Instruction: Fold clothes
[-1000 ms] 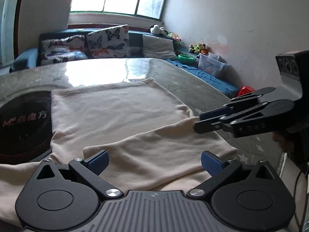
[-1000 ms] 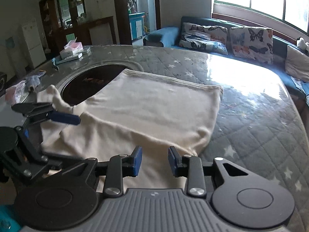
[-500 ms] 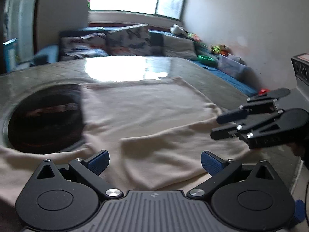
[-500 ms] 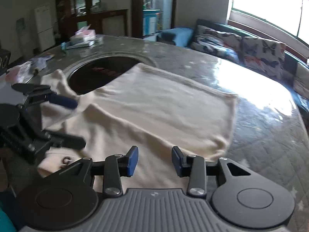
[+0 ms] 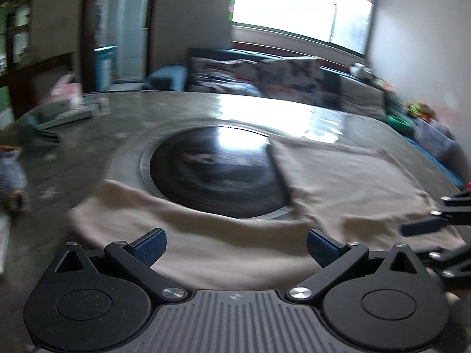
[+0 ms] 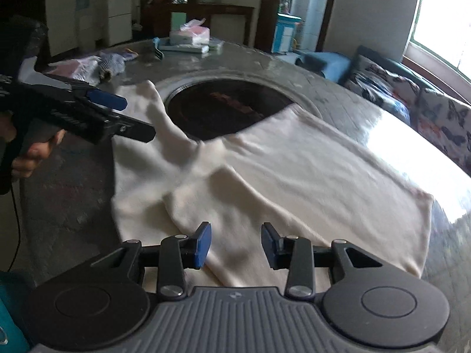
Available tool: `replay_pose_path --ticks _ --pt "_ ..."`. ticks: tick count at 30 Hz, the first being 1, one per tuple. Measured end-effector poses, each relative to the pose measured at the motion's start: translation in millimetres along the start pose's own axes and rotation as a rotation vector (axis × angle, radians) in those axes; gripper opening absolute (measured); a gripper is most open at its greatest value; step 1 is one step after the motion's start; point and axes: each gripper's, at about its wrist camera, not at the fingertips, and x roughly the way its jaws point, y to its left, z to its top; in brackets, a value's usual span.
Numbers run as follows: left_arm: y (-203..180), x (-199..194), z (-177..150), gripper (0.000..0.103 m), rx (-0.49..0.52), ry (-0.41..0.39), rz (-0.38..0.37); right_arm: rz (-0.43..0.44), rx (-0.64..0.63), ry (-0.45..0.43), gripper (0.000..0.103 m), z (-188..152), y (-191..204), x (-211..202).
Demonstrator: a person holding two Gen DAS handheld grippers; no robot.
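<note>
A cream long-sleeved top (image 6: 294,176) lies flat on the grey quilted table, one sleeve folded across its body, the other sleeve (image 6: 138,135) stretched out to the left. It also shows in the left wrist view (image 5: 347,185). My left gripper (image 5: 235,242) is open and empty, just above the left sleeve (image 5: 164,220); it also shows in the right wrist view (image 6: 129,117). My right gripper (image 6: 237,245) is open and empty over the folded sleeve at the near edge; it also shows in the left wrist view (image 5: 424,229).
A dark round inset (image 6: 226,108) sits in the table's middle, partly under the top. A tissue box (image 6: 191,35), a tray and crumpled cloths (image 6: 97,64) lie at the far left. A sofa with butterfly cushions (image 5: 282,76) runs along the far side.
Both grippers have swung left. The left gripper now faces the outstretched left sleeve and the round inset. The right gripper has opened a little wider.
</note>
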Motion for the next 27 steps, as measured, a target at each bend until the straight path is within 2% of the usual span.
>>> replay_pose_path --ticks 6,11,14,18,20,21,22,23,25,27 --pt "46 3 5 0.103 -0.135 -0.026 0.156 0.018 -0.024 0.016 0.038 11 10 8" --pt "70 12 5 0.102 -0.199 -0.006 0.206 0.024 -0.046 0.007 0.038 21 15 5" --pt "79 15 4 0.093 -0.243 -0.009 0.2 0.018 -0.039 0.002 0.038 25 15 6" --pt "79 18 6 0.076 -0.227 -0.023 0.22 0.012 -0.024 0.008 0.038 23 15 6" --pt "78 18 6 0.059 -0.225 -0.033 0.23 0.01 -0.018 0.011 0.038 21 14 5" --pt "79 20 7 0.046 -0.228 -0.037 0.232 0.009 -0.012 0.009 0.038 20 14 4" --pt "79 20 7 0.037 -0.235 -0.04 0.23 0.007 -0.007 0.007 0.038 18 13 2" --pt "79 20 7 0.034 -0.245 -0.044 0.223 0.005 -0.001 0.005 0.038 17 12 1" --pt "79 19 7 0.017 -0.267 -0.045 0.19 0.0 0.013 0.0 0.038 16 9 -2" --pt "76 14 8 0.014 -0.293 -0.057 0.151 -0.008 0.028 -0.007 0.038 15 6 -5"
